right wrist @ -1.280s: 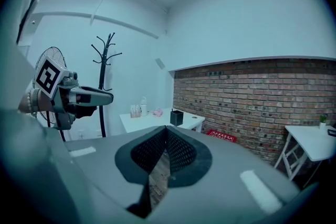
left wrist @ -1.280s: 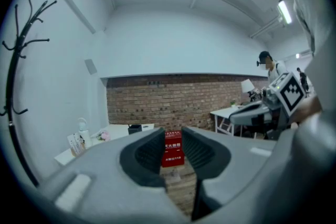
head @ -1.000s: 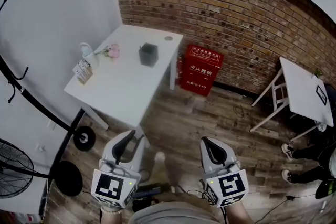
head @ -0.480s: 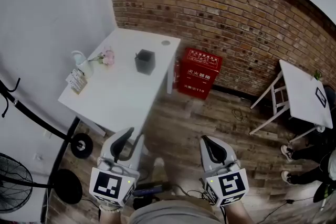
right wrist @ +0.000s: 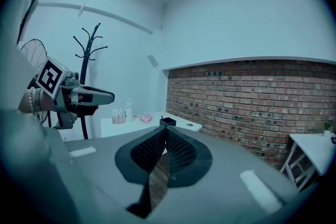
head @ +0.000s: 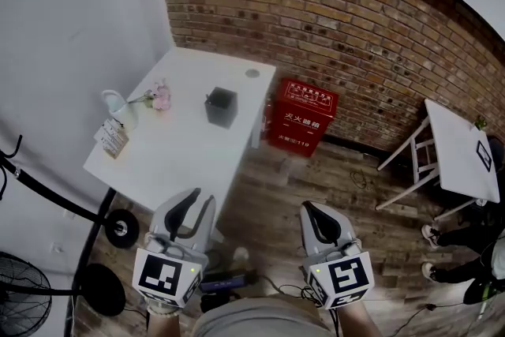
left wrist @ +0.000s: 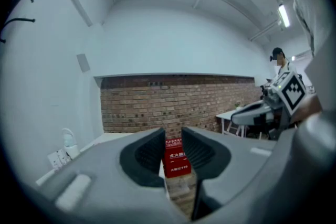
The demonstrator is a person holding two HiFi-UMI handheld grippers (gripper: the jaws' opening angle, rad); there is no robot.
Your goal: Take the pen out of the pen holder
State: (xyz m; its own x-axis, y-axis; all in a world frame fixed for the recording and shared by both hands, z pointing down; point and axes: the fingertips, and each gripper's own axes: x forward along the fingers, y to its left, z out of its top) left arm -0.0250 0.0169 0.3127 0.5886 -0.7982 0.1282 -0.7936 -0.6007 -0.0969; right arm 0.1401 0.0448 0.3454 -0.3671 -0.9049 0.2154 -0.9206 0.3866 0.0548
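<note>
Head view: the left gripper (head: pixel 202 198) and the right gripper (head: pixel 308 209) are held side by side low in the frame, above a wooden floor (head: pixel 316 185). Both point toward a white table (head: pixel 177 162) that stands against a brick wall (head: pixel 355 20). The pen holder (head: pixel 222 106), a dark square cup, stands on the far half of the table. The pen (head: pixel 209 96) shows as a thin dark tip at its left corner. The holder is well apart from both grippers, ahead of the left one and ahead and to the left of the right one. A red box (head: pixel 301 116) sits on the floor just beside the table's right edge. Pink flowers (head: pixel 162 97) lie to the left of the holder.

Left gripper view: the jaws are spread with a clear gap and nothing is held between them. Through the gap only the red box and the floor are visible. The pen holder cannot be made out here.

Right gripper view: the jaws are pressed together at their tips, gripping nothing. The pen holder appears directly above the joined tips, far off on the table top, with the pen rising at its left corner. The left gripper is seen at the left of this view.
</note>
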